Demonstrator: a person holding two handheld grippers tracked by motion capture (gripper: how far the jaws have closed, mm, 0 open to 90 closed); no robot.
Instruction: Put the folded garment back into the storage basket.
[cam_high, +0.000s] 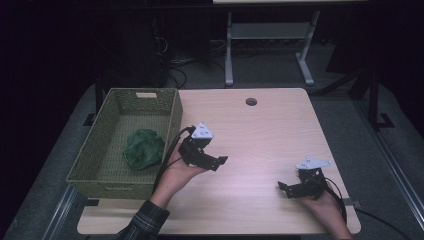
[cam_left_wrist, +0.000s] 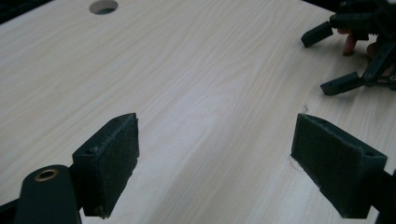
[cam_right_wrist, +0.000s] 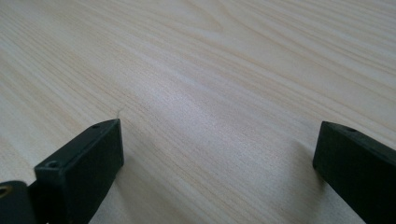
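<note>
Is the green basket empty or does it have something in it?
Not empty. The green woven basket holds one crumpled green cloth on its floor; the rest of the floor looks bare.

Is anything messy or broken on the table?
Nothing stands out. The green cloth lies crumpled inside the basket, which sits straight at the table's left edge. Both tools, the left tool and the right tool, are open and hold nothing. No spill or damage shows.

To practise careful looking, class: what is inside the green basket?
The basket holds one crumpled green cloth on its woven floor. Whatever lies beneath the cloth is covered, and the near wall hides the floor right behind it.
</note>
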